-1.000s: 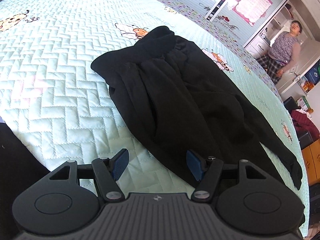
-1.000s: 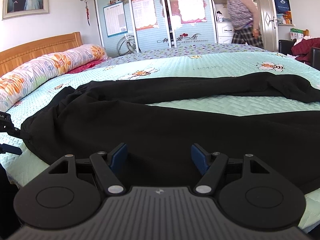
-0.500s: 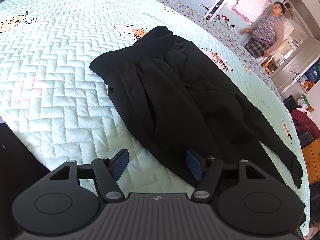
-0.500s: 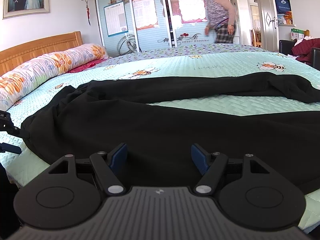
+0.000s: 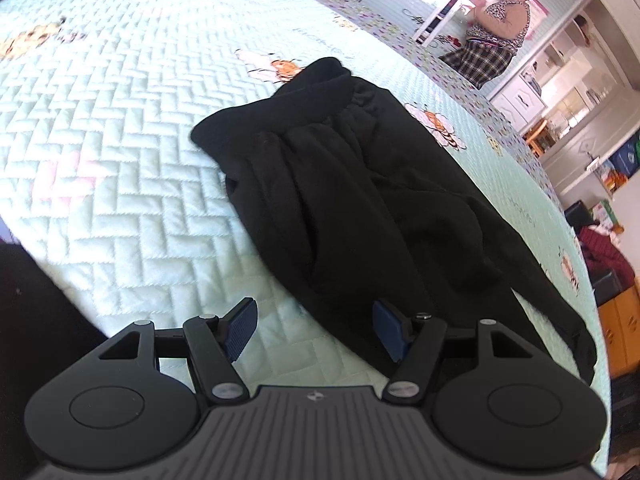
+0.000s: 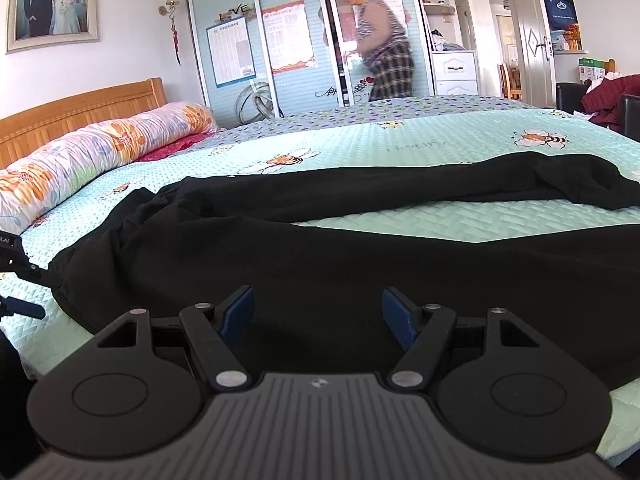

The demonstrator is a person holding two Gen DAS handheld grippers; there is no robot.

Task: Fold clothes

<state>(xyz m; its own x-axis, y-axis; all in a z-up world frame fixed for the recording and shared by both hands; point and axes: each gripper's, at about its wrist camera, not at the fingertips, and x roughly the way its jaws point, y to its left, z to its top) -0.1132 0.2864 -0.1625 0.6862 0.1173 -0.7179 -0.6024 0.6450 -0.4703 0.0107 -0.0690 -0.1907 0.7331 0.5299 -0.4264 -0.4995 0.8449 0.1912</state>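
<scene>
Fingers of both the left gripper [image 5: 314, 330] and right gripper [image 6: 318, 314] are spread, empty, over crumpled black fleece trousers [image 5: 360, 200] at 12 o'clock on the quilted mint bedspread [image 5: 120, 140].

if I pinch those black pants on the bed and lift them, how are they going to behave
The black pants look soft and creased, so they would probably droop from the pinch rather than hold shape. The legs lie spread apart, so one would likely trail. The fabric looks thick and fleecy, perhaps gripping well in either open gripper.

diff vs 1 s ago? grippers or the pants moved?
Only the person in the background moved, walking from the doorway to the wardrobe. The black pants lie as before on the bedspread. Left gripper and right gripper stay open, holding nothing.
</scene>
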